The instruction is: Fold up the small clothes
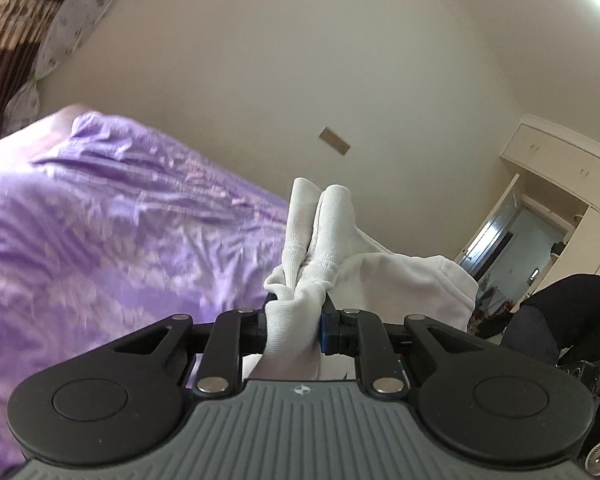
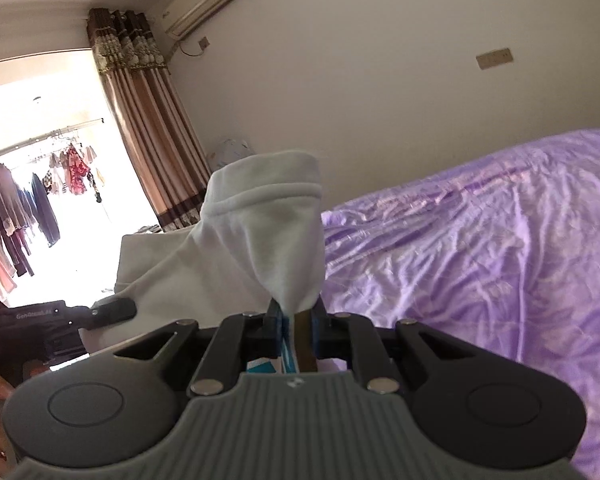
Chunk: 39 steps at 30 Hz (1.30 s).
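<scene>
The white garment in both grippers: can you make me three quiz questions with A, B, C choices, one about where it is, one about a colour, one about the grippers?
1. Where is the garment?
A. Flat on the bed
B. Held up between both hand-held grippers
C. On the clothes rail

2. What colour is the bedspread?
A. Purple
B. Green
C. Red

3. What is the right hand-held gripper doing?
A. Wide open, empty
B. Shut on a curtain
C. Shut on the garment

Answers:
1 B: the cloth bunches up out of the left hand-held gripper and the right one, above the bed.
2 A: the wrinkled cover is purple in both views.
3 C: white cloth is pinched between its pads.
</scene>
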{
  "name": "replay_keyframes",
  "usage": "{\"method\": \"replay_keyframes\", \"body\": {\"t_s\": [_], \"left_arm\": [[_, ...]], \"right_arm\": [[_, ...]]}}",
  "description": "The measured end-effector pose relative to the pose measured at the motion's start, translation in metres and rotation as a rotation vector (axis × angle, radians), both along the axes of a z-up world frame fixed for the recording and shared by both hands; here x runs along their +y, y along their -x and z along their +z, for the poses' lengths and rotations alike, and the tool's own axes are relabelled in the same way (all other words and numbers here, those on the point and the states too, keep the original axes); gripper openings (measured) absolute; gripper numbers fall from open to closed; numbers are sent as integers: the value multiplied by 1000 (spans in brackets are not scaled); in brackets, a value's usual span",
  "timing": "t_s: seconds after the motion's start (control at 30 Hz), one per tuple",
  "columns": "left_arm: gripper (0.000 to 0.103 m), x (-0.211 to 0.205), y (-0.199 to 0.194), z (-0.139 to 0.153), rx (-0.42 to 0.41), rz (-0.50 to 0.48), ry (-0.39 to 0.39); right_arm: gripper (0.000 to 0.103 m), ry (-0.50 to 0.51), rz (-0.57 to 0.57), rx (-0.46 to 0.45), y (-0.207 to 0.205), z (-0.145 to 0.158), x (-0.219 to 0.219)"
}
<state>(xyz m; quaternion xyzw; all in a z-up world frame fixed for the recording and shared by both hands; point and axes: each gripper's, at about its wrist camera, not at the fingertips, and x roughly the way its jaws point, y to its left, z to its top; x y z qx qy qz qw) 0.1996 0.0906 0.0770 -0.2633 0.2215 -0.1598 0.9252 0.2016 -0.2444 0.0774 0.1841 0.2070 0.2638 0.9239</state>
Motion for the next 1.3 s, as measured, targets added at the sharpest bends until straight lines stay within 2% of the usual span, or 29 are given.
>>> {"method": "replay_keyframes", "body": {"t_s": [0.17, 0.33, 0.53, 0.67, 0.83, 1.03, 1.23, 1.3], "left_arm": [[20, 0, -10, -36, 92, 9, -10], [20, 8, -38, -68, 162, 2, -38], [20, 14, -88, -94, 233, -27, -107], [19, 15, -130, -126, 310, -40, -145], [19, 21, -172, -174, 413, -44, -155], [20, 30, -195, -219, 495, -35, -155], [24, 39, -196, -233, 502, -59, -141], [31, 40, -196, -229, 504, -56, -139]], "right_arm": [[8, 4, -10, 72, 13, -28, -9], [8, 9, -17, 144, -5, -68, -5], [8, 28, -12, 207, -59, -97, 6], [8, 59, -14, 276, -104, -123, 14], [8, 84, -16, 375, -153, -170, 21], [8, 116, -16, 455, -190, -221, 26], [9, 106, -26, 517, -204, -255, 20], [12, 117, -30, 514, -203, -256, 21]]}}
